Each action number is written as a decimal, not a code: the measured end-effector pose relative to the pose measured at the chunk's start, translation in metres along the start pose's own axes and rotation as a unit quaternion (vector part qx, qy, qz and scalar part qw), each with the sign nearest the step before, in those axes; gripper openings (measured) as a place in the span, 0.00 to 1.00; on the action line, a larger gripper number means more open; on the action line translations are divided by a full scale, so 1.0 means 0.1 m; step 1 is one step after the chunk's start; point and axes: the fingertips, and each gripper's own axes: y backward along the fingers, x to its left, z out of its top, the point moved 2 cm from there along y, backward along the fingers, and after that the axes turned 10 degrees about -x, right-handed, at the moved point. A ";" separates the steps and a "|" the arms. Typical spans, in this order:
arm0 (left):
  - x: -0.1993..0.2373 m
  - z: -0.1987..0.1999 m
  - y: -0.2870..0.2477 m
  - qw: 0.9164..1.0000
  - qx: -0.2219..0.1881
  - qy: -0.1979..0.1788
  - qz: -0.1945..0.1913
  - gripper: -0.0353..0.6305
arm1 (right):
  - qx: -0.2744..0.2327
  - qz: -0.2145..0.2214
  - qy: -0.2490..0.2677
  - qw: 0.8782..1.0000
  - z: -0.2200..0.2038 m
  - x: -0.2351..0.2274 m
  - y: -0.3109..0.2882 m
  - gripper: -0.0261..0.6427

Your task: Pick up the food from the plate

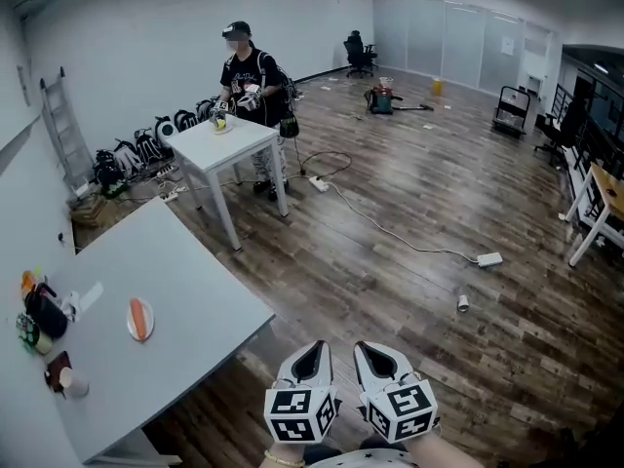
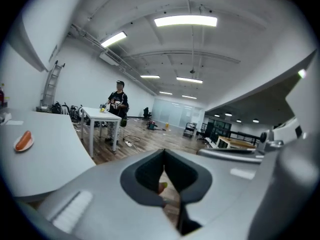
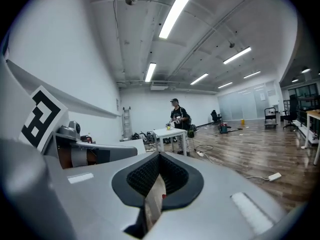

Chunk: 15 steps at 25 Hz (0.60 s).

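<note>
On table (image 1: 200, 295): food (image 1: 140, 318) on plate (image 1: 131, 329), far from left tongs (image 1: 314, 347), right tongs (image 1: 373, 349).

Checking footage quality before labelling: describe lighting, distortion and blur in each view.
Head view: even overhead light, mild barrel bend at the edges; the white oval plate is small but sharp. Left gripper view: heavy fisheye, black corners, rectangular ceiling light panel blown out, the grey left gripper soft up close. Right gripper view: same fisheye, long ceiling light strip glaring.
</note>
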 end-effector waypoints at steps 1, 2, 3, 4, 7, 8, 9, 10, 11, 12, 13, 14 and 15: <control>0.18 0.04 0.05 1.000 -0.002 0.001 0.010 0.06 | 0.000 0.009 0.000 1.000 -0.01 0.14 -0.12 0.04; 0.37 0.08 0.09 1.000 -0.004 0.002 0.021 0.06 | 0.001 0.019 -0.001 1.000 -0.03 0.27 -0.25 0.04; 0.55 0.11 0.14 1.000 -0.006 0.002 0.031 0.06 | 0.003 0.029 -0.002 1.000 -0.05 0.41 -0.37 0.04; 0.73 0.14 0.19 0.999 -0.008 0.003 0.041 0.06 | 0.006 0.039 -0.003 0.999 -0.07 0.55 -0.49 0.04; 1.24 0.22 0.37 0.997 -0.012 0.010 0.071 0.06 | 0.014 0.072 -0.003 0.997 -0.12 0.99 -0.83 0.04; 1.40 0.24 0.43 0.997 -0.012 0.012 0.081 0.06 | 0.016 0.083 -0.003 0.996 -0.13 1.14 -0.94 0.03; 1.55 0.26 0.50 0.996 -0.012 0.014 0.090 0.06 | 0.018 0.094 -0.004 0.995 -0.14 1.29 -1.03 0.04; 1.70 0.27 0.56 0.995 -0.012 0.016 0.100 0.06 | 0.020 0.104 -0.004 0.994 -0.16 1.43 -1.13 0.04; 1.84 0.29 0.62 0.994 -0.013 0.018 0.110 0.06 | 0.022 0.115 -0.004 0.993 -0.17 1.56 -1.21 0.04; 1.97 0.30 0.68 0.992 -0.014 0.020 0.120 0.06 | 0.024 0.125 -0.004 0.992 -0.19 1.68 -1.29 0.04; 2.10 0.32 0.74 0.991 -0.016 0.022 0.130 0.06 | 0.026 0.134 -0.003 0.991 -0.21 1.80 -1.37 0.04; 2.23 0.34 0.80 0.990 -0.018 0.023 0.139 0.06 | 0.028 0.143 -0.002 0.989 -0.22 1.93 -1.45 0.04; 2.35 0.36 0.86 0.989 -0.020 0.024 0.147 0.06 | 0.030 0.151 -0.001 0.988 -0.23 2.05 -1.53 0.04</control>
